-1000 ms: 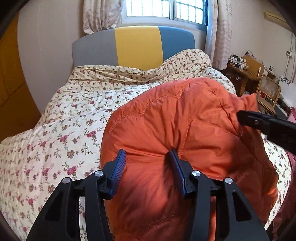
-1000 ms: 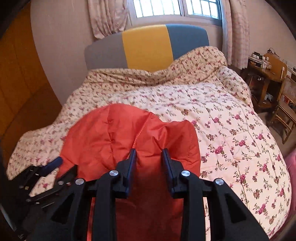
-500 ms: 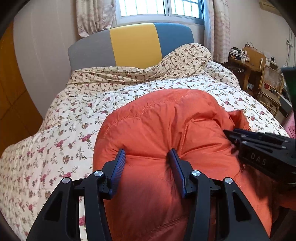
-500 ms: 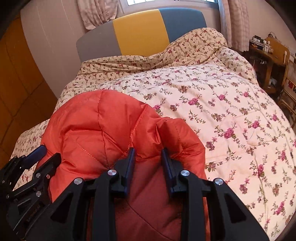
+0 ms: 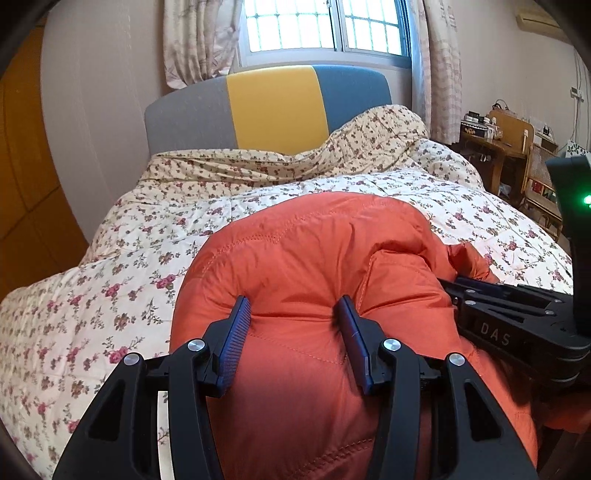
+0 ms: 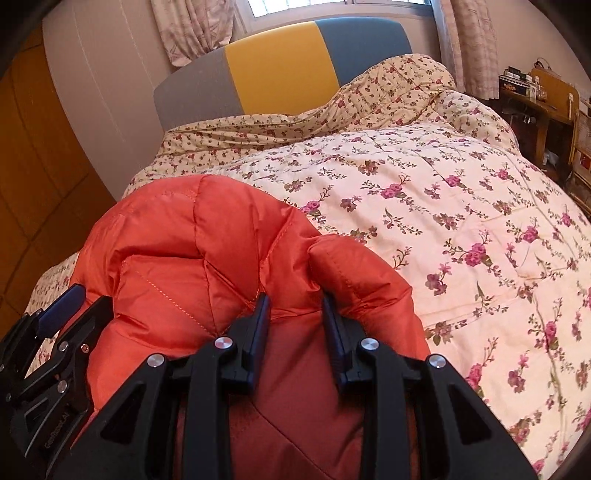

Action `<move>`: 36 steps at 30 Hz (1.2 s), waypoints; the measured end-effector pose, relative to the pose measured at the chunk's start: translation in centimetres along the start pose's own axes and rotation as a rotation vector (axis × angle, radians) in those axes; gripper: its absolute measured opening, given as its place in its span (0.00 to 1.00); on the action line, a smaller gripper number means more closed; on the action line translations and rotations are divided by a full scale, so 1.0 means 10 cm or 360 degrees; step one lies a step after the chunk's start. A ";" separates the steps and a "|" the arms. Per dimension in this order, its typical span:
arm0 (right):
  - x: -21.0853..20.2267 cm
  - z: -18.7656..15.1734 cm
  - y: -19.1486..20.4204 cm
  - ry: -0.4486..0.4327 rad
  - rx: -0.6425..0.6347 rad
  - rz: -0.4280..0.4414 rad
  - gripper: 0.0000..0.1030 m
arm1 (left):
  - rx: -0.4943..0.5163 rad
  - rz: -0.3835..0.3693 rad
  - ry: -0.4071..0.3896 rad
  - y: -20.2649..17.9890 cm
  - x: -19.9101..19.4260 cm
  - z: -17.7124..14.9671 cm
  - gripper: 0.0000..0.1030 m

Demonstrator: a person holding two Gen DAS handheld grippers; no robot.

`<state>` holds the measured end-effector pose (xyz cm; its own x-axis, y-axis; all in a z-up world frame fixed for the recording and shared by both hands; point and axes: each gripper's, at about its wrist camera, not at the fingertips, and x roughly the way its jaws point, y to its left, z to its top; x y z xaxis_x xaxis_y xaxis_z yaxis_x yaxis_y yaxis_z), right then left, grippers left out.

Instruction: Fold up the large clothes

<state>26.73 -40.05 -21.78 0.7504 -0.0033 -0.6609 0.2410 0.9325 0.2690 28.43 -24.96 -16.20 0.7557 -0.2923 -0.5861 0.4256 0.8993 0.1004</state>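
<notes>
An orange quilted puffer jacket (image 5: 314, 251) is bunched up over the near end of a bed; it also shows in the right wrist view (image 6: 192, 243). My left gripper (image 5: 293, 306) is shut on a thick fold of the jacket, its blue pads pressed into the padding. My right gripper (image 6: 295, 304) is shut on another fold of the same jacket. The right gripper shows at the right of the left wrist view (image 5: 517, 317). The left gripper shows at the lower left of the right wrist view (image 6: 48, 347). The jacket's lower part is hidden behind the grippers.
The bed has a floral quilt (image 6: 443, 192) and a grey, yellow and blue headboard (image 5: 273, 107). A wooden desk with small items (image 5: 491, 147) stands at the right. A yellow-brown wardrobe (image 6: 33, 155) is at the left. A curtained window (image 5: 325, 26) is behind.
Both grippers have carried the jacket lower and nearer to the quilt, and closer together. The jacket looks more bunched. Both grips are unchanged.
</notes>
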 end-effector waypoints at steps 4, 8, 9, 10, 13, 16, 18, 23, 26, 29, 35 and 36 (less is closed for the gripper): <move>0.01 -0.04 -0.01 -0.0049 0.0011 0.0007 0.27 | -0.0011 0.0003 -0.0050 -0.01 0.01 -0.04 0.47; 0.00 -0.06 -0.05 -0.0058 0.0032 0.0043 0.27 | -0.0005 -0.0032 -0.0019 0.01 -0.08 0.01 0.50; -0.01 -0.06 -0.07 -0.0062 0.0045 0.0058 0.27 | -0.0015 -0.0048 0.0005 0.02 -0.11 0.06 0.52; -0.01 -0.06 -0.07 -0.0066 0.0054 0.0067 0.27 | -0.0067 -0.0080 0.0014 0.05 -0.16 0.15 0.58; -0.03 -0.07 -0.07 -0.0079 0.0057 0.0071 0.27 | -0.0196 -0.0082 -0.0048 0.12 -0.24 0.41 0.71; -0.04 -0.07 -0.06 -0.0082 0.0055 0.0068 0.27 | -0.0121 0.0009 0.0023 0.02 -0.03 0.66 0.73; -0.04 -0.07 -0.06 -0.0080 0.0061 0.0071 0.27 | -0.0020 0.0085 0.0146 -0.07 0.26 0.68 0.73; -0.02 -0.06 -0.02 -0.0062 0.0044 0.0051 0.27 | -0.0056 0.0101 0.0118 0.00 0.48 0.45 0.73; 0.01 -0.07 0.03 -0.0063 0.0020 0.0014 0.27 | -0.0090 0.0092 0.0092 0.04 0.55 0.36 0.73; 0.02 -0.09 0.06 -0.0076 0.0004 -0.0003 0.27 | -0.0126 0.0073 0.0048 0.07 0.59 0.27 0.73; 0.06 -0.11 0.11 -0.0096 -0.0030 -0.0054 0.27 | -0.0152 0.0063 0.0011 0.09 0.63 0.20 0.73; 0.06 -0.11 0.11 -0.0099 -0.0030 -0.0056 0.27 | -0.0151 0.0066 0.0008 0.08 0.63 0.20 0.73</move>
<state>26.77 -38.65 -22.71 0.7788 -0.0579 -0.6246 0.2564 0.9381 0.2327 34.55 -26.69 -18.23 0.7693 -0.2526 -0.5868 0.3448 0.9374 0.0485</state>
